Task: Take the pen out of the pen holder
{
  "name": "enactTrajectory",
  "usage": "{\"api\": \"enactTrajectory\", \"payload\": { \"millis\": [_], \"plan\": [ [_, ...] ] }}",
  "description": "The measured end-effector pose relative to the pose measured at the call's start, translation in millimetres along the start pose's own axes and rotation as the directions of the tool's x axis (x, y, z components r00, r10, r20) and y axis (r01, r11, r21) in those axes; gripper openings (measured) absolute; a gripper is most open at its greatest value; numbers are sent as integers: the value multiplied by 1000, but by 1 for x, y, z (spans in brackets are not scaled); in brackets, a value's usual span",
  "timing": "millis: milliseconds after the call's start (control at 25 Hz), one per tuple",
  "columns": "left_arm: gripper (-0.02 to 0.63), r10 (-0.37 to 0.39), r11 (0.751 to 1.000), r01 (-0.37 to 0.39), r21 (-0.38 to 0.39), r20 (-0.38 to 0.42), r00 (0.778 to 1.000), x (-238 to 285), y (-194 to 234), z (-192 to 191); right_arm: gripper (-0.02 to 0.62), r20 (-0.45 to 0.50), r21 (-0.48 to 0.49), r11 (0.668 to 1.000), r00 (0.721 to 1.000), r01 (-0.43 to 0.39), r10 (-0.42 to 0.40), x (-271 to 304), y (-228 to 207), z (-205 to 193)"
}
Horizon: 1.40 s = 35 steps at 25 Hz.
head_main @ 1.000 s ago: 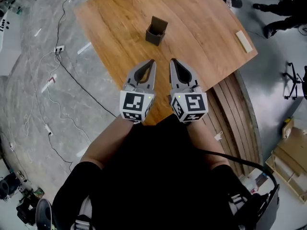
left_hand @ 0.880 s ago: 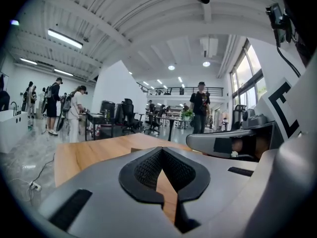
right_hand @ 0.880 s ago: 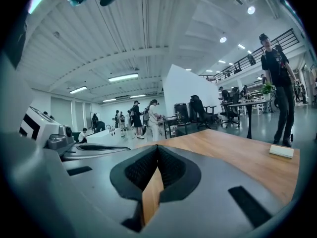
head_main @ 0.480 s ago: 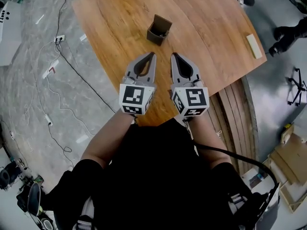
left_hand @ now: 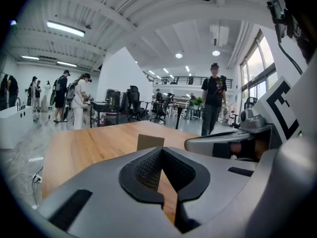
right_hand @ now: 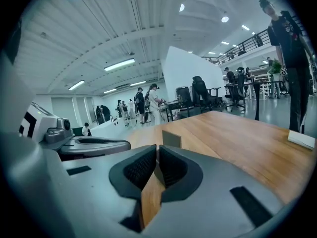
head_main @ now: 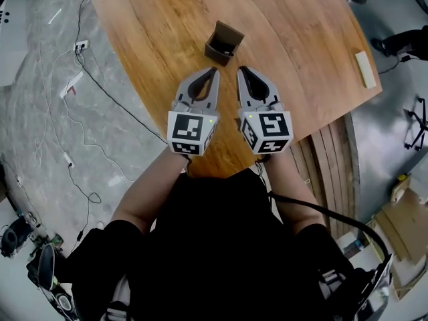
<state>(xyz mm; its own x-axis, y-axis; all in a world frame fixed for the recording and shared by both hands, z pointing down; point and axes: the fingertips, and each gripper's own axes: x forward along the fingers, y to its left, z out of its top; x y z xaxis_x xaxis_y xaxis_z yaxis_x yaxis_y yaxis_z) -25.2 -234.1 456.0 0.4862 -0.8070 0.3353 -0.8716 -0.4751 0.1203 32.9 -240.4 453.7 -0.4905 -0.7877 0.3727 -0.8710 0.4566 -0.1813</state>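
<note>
- Wood fills the middle of the head view: a round-edged wooden table [head_main: 301, 39] stands on a grey stone floor [head_main: 40, 126], and cables [head_main: 100, 99] trail over that floor to the left of the left gripper
- We hold the left gripper [head_main: 212, 72] and the right gripper [head_main: 242, 71] side by side above the near part of the table, close together but not touching, both pointing away from us
- Left gripper: its own view shows the 2 jaws pressed together at the tips, with only bare wood seen through the slit lower down and nothing pinched
- Right gripper: its jaws are closed as well, the pads meeting but for a hairline, and nothing sits between them
- The pen holder [head_main: 223, 43], a dark square box with a taller back wall, stands upright on the table just ahead of the 2 sets of tips, about on the line between them and apart from both
- Each gripper view shows the holder past the jaw tips as a small tan panel; its inside is dark from above, and we cannot make out a pen in any view
- Well off to the right of the right gripper, 1 pale block [head_main: 364, 69] lies near the table's edge
- Far beyond the tips, people [left_hand: 80, 98] stand about under strip lights [left_hand: 65, 29]
</note>
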Motion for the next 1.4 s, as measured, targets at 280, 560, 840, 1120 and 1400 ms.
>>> {"api": "enactTrajectory", "payload": {
  "millis": [280, 560, 840, 1120, 1400],
  "plan": [
    [0, 10, 1000, -10, -2, -40, 999, 29, 22, -14, 36, -125, 6, 999, 991, -38, 39, 45, -7, -29],
    [0, 18, 1000, -19, -20, -66, 998, 47, 33, -29, 57, -150, -1, 999, 988, -42, 42, 73, -15, -39],
    [0, 31, 999, -34, -31, -81, 996, 55, 45, -41, 55, -156, -9, 999, 987, -36, 34, 89, -15, -46],
    [0, 31, 999, -34, -27, -90, 995, 56, 44, -44, 43, -106, -50, 999, 994, -6, 1, 85, -21, -37],
    [0, 29, 999, -30, -14, -71, 997, 46, 36, -31, 41, -47, -67, 998, 999, 12, -15, 68, -19, -12]
  ]
}}
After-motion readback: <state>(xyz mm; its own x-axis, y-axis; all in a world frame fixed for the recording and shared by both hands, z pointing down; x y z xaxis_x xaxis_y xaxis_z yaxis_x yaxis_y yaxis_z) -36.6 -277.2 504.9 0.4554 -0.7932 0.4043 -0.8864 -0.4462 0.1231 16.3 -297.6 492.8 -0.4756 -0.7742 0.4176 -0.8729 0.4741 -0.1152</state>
